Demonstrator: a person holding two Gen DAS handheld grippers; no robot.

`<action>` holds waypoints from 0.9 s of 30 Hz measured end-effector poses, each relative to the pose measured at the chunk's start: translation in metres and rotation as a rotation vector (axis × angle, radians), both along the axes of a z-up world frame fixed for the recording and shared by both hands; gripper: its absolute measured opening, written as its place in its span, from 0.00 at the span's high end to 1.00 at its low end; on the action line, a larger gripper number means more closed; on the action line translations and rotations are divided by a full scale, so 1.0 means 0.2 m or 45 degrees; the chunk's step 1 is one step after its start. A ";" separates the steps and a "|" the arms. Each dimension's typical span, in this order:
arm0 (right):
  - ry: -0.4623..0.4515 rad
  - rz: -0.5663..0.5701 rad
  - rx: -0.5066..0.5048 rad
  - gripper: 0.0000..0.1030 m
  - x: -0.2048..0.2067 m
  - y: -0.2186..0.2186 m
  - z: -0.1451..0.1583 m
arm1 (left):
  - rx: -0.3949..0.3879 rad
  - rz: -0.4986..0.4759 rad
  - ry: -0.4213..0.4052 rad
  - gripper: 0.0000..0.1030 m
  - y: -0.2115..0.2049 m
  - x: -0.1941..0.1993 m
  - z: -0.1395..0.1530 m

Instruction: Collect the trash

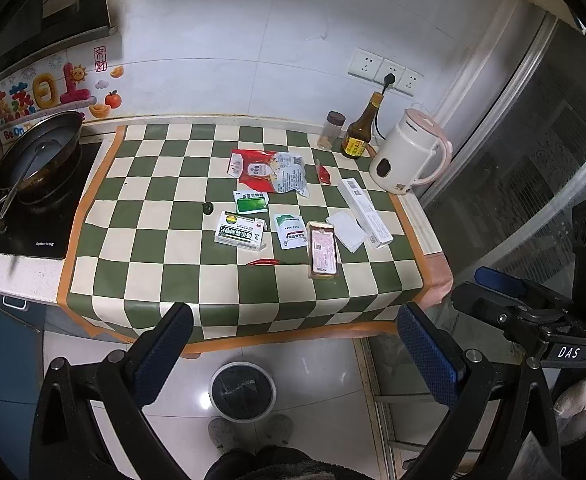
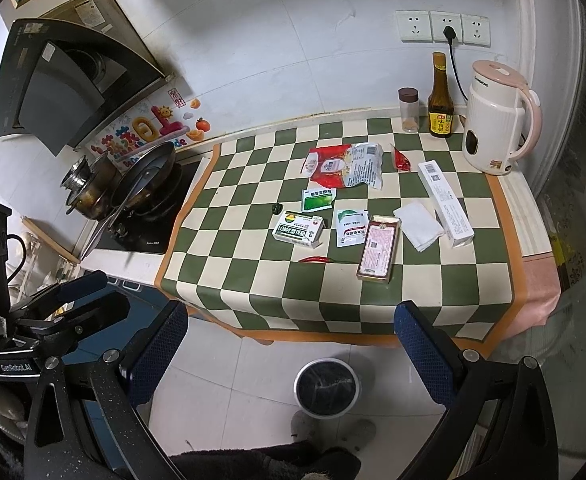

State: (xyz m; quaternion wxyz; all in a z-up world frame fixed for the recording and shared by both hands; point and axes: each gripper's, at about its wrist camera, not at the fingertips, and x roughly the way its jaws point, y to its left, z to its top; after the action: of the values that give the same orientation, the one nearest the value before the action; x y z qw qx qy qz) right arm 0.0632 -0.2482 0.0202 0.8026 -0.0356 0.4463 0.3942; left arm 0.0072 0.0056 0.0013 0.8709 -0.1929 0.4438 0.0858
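Trash lies on the green-and-cream checkered mat (image 1: 153,240) (image 2: 433,292): a red-and-clear snack wrapper (image 1: 271,170) (image 2: 347,164), a green-and-white medicine box (image 1: 239,230) (image 2: 299,230), a green sachet (image 1: 251,202) (image 2: 317,199), a white sachet (image 1: 290,231) (image 2: 349,226), a pink flat box (image 1: 323,249) (image 2: 379,249), a long white box (image 1: 365,210) (image 2: 445,204), a folded tissue (image 1: 347,230) (image 2: 419,226) and a red chili (image 1: 264,262) (image 2: 316,259). A round white bin (image 1: 241,391) (image 2: 327,386) stands on the floor below. My left gripper (image 1: 295,348) and right gripper (image 2: 293,344) hover open before the counter edge, holding nothing.
A pink-and-white kettle (image 1: 411,156) (image 2: 499,126), a brown sauce bottle (image 1: 363,128) (image 2: 440,98) and a spice jar (image 1: 332,130) (image 2: 409,110) stand at the back right. Pans (image 1: 37,156) (image 2: 133,180) sit on the cooktop at left. A person's slippered feet are by the bin.
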 end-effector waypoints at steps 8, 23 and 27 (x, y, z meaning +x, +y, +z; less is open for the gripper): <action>0.002 0.000 0.000 0.00 0.00 0.00 0.00 | 0.000 -0.003 -0.003 0.00 0.00 0.00 0.00; 0.005 0.002 -0.005 0.00 -0.01 0.02 -0.01 | -0.002 -0.001 -0.005 0.00 0.00 0.01 -0.01; 0.006 0.001 -0.004 0.00 -0.01 0.02 -0.01 | -0.004 -0.001 -0.004 0.00 0.00 0.00 -0.01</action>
State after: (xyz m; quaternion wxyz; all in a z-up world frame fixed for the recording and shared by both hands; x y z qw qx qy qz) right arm 0.0622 -0.2449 0.0191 0.8013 -0.0361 0.4488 0.3939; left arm 0.0081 0.0049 -0.0004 0.8714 -0.1943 0.4425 0.0844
